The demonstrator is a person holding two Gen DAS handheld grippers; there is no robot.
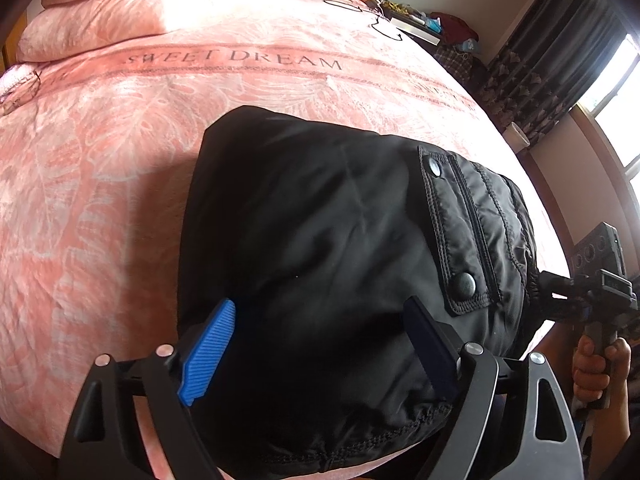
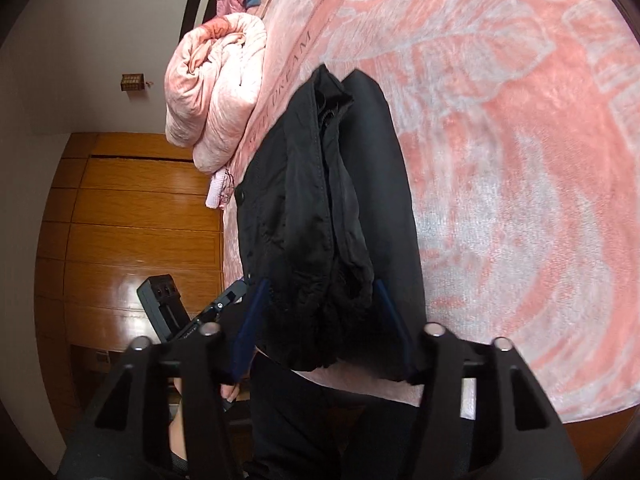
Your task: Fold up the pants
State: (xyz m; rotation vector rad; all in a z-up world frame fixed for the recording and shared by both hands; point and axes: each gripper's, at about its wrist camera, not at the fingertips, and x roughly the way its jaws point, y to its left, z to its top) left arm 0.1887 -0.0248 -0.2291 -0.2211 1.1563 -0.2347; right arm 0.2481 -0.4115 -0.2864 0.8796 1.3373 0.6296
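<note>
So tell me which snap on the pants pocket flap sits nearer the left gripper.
The dark snap at the flap's lower corner, just above the left gripper; the shiny snap sits at the far corner.

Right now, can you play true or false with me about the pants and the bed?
1. The pants are black. True.
2. The blanket is green. False: it is pink.
3. The blanket reads SWEET DREAM. True.
4. The left gripper is shut tight. False: its jaws stand wide apart over the pants.
5. The pocket flap has two snaps. True.
6. The pants lie on the floor. False: on the bed.
</note>
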